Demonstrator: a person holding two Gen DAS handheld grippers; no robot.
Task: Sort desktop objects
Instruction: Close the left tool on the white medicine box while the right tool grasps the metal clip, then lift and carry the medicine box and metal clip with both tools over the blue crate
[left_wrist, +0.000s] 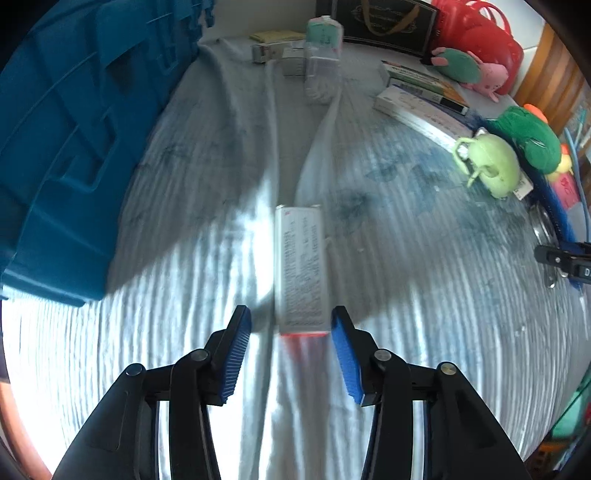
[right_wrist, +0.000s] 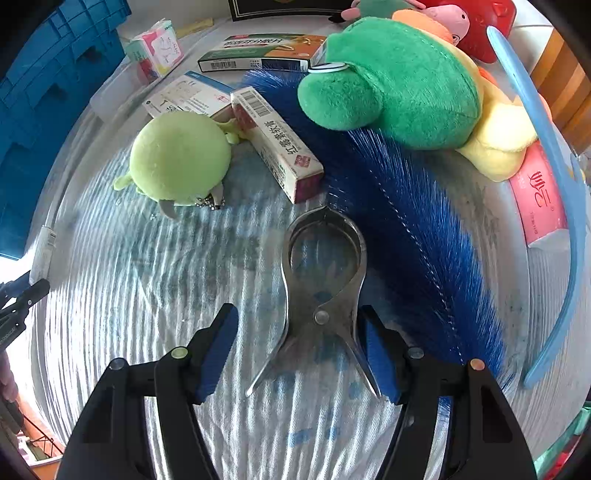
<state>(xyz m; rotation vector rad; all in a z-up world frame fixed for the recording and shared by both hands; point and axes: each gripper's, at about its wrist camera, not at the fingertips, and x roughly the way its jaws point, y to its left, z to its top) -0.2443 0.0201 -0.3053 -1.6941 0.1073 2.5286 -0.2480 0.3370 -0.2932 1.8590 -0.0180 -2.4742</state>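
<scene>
Box (left_wrist: 301, 266) flat on the cloth-covered surface (left_wrist: 406, 277), near end between the pads of the left claw (left_wrist: 291, 315), spread, not pinching. Centre first, since the gap looks wider on the left side, then squeeze the long sides. Right claw (right_wrist: 297, 314) likewise spread around a metal clip (right_wrist: 323, 258); close near the pivot, clear of the blue brush (right_wrist: 406, 240).

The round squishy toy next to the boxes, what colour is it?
Pale green round plush toy; clearest in the right wrist view.
</scene>
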